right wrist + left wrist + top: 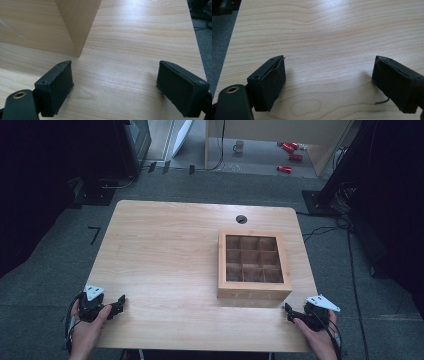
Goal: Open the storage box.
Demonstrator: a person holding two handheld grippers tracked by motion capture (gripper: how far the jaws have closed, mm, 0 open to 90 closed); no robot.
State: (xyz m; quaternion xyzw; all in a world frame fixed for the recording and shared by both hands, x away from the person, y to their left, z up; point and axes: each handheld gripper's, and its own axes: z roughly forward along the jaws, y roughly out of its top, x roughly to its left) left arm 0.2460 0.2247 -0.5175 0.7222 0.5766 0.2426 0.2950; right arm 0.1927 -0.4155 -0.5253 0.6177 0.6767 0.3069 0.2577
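Observation:
A wooden box (254,264) with a grid of square compartments and a framed lid stands on the right half of the table (165,250). My left gripper (119,305) rests at the table's front left corner, open, with only bare wood between its pads (272,82). My right gripper (289,312) sits at the front right corner, just in front of the box's near right corner (77,27), open and holding nothing. Its pads (58,85) stand wide apart over the tabletop.
A round cable hole (241,219) lies near the table's far edge. Beyond the table, on the floor, are a mug (238,146), red cans (290,150) and dark equipment stands (320,200). Grey carpet surrounds the table.

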